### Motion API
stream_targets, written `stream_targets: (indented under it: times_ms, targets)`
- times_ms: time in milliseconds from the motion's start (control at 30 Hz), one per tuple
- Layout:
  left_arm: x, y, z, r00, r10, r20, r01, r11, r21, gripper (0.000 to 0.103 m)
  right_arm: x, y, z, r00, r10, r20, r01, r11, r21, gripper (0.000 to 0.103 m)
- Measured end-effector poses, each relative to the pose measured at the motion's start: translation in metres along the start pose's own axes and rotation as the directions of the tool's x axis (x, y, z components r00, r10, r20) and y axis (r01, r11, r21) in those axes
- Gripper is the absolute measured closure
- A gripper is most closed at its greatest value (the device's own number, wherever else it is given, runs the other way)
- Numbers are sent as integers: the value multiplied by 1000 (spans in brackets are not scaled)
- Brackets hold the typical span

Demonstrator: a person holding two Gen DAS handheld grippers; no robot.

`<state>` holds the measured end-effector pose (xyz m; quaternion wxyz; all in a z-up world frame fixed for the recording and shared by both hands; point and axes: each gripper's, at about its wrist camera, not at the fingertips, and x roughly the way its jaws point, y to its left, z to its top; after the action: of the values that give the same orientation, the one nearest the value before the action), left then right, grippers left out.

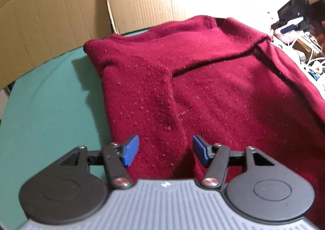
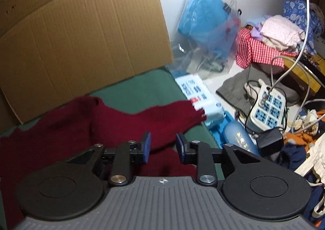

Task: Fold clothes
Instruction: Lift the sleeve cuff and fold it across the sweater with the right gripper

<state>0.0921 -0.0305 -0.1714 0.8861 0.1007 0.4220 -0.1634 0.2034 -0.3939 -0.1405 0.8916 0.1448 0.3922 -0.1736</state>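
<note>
Sweater [image 1: 203, 88], dark red, lies partly folded on a green table cover [image 1: 50, 98] before cardboard [image 1: 50, 16]; left gripper [image 1: 165, 149] and right gripper [image 2: 163, 147] hover above it, both released and empty.

Your sweater [image 1: 203, 92] runs off the left wrist view's right and bottom edges, its near hem hidden behind the left gripper [image 1: 165, 149], and glare whitens the cardboard [image 1: 142, 0] behind.

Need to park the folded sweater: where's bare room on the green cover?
Bare green cover lies left of the red sweater, bordered by the cardboard. Right edge is crowded: power strip, cables and clothes.
</note>
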Motion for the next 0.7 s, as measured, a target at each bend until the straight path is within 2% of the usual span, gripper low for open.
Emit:
stream_targets:
  times_ms: [100, 167, 367, 400, 500, 533, 567, 700]
  targets:
    - [1, -7, -1, 1000, 2, 3, -2, 1000, 28, 35, 16, -10, 3, 999, -28, -16, 29, 997, 68, 66]
    - [1, -10, -2, 1000, -5, 2, 5, 1000, 30, 34, 23, -15, 10, 999, -44, -17, 45, 993, 108, 53]
    - [4, -12, -1, 1000, -7, 4, 7, 1000, 22, 32, 56, -6, 15, 996, -55, -73, 68, 981, 184, 53]
    - [4, -13, -1, 1000, -6, 5, 6, 1000, 24, 31, 59, -5, 15, 996, -60, -67, 71, 979, 191, 54]
    - [5, -13, -2, 1000, -6, 8, 5, 1000, 26, 29, 60, -2, 16, 996, -86, -5, 85, 984, 157, 68]
    - [5, -14, -2, 1000, -5, 8, 5, 1000, 26, 29, 59, -2, 18, 997, -79, 12, 76, 986, 147, 86]
    - [5, -13, -2, 1000, -6, 8, 6, 1000, 26, 29, 54, 0, 20, 997, -73, 38, 68, 989, 131, 94]
    - [6, -13, -2, 1000, -8, 8, 8, 1000, 25, 26, 36, 8, 28, 989, -46, 139, 37, 997, 64, 94]
